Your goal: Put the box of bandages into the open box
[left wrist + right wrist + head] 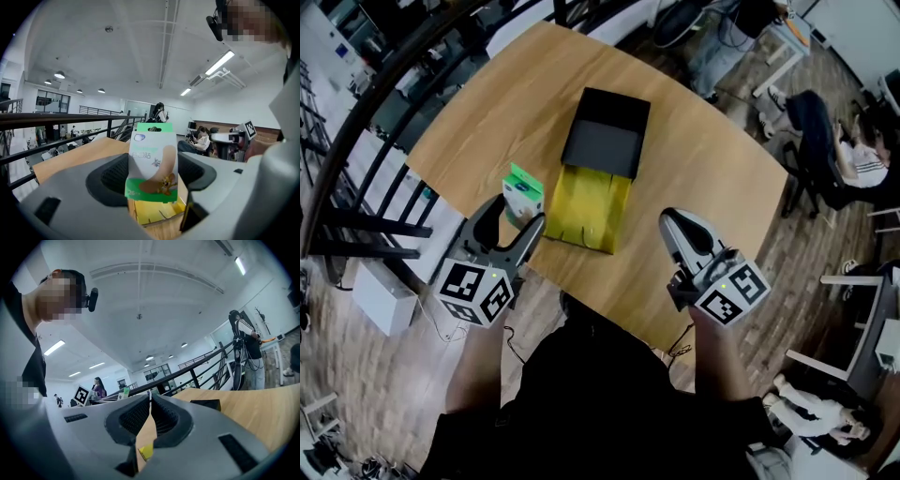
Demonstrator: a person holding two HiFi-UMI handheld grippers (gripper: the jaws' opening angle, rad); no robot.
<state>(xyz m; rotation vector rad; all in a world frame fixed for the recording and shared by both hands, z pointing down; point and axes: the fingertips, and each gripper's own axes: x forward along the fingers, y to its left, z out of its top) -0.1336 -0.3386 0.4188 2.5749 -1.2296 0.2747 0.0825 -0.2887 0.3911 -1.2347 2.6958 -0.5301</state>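
Note:
The box of bandages (523, 191), white and green with a cartoon plaster printed on it, stands upright between the jaws of my left gripper (514, 217), which is shut on it near the table's front left edge. In the left gripper view the box of bandages (152, 161) fills the gap of the left gripper (153, 180), pads against its sides. The open box (603, 141) is black with a yellow flap (586, 211) and lies mid-table, just right of the bandages. My right gripper (668, 218) is shut and empty, to the right of the flap; its jaws meet at the tip (149, 397).
The round wooden table (712, 187) ends close under both grippers. A dark railing (356, 131) runs along the left. A white box (382, 298) sits on the floor at the lower left. A seated person (853, 155) and desks are at the right.

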